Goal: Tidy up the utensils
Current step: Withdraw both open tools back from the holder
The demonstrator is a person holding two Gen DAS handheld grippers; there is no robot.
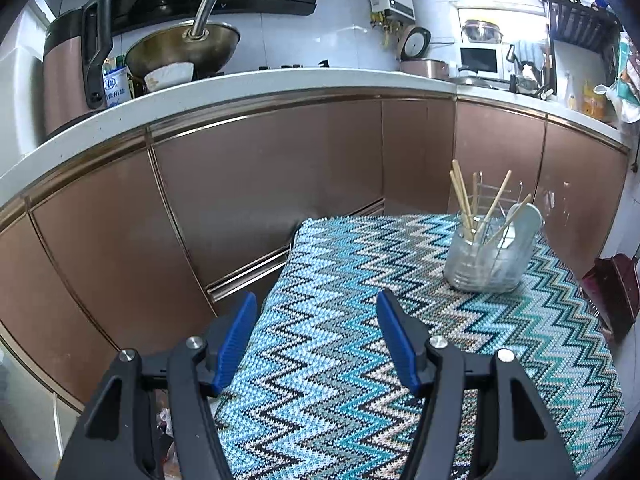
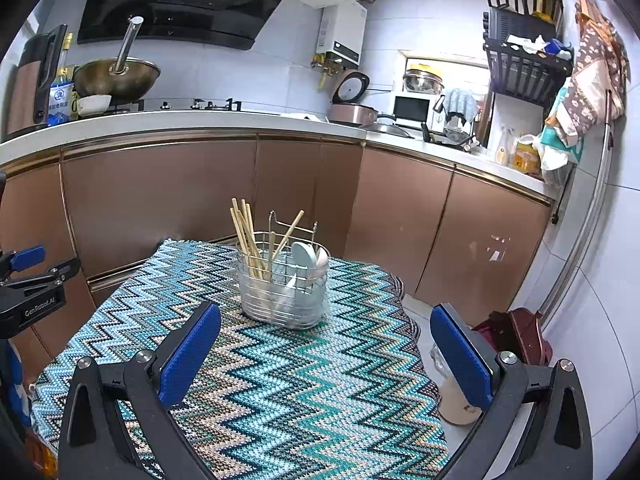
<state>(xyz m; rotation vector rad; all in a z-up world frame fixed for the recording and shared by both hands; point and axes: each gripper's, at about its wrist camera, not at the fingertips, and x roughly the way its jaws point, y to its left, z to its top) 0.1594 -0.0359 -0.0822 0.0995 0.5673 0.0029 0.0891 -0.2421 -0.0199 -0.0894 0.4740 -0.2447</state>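
Hovering over zigzag cloth (image 2: 280, 380), left gripper (image 1: 316, 312) and right gripper (image 2: 326, 332) both spread, empty. Wire caddy (image 2: 284, 292) near cloth's far edge holds chopsticks (image 2: 246, 236), spoons (image 2: 306, 258) upright; task looks finished.

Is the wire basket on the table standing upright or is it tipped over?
Upright. The wire basket sits flat on the zigzag cloth, with chopsticks sticking up from its open top.

Home kitchen: wok (image 2: 116, 78) on far-left stove, range hood (image 2: 180, 0) above, rice cooker (image 2: 352, 110), microwave (image 2: 412, 110), brown cabinets (image 2: 160, 188).
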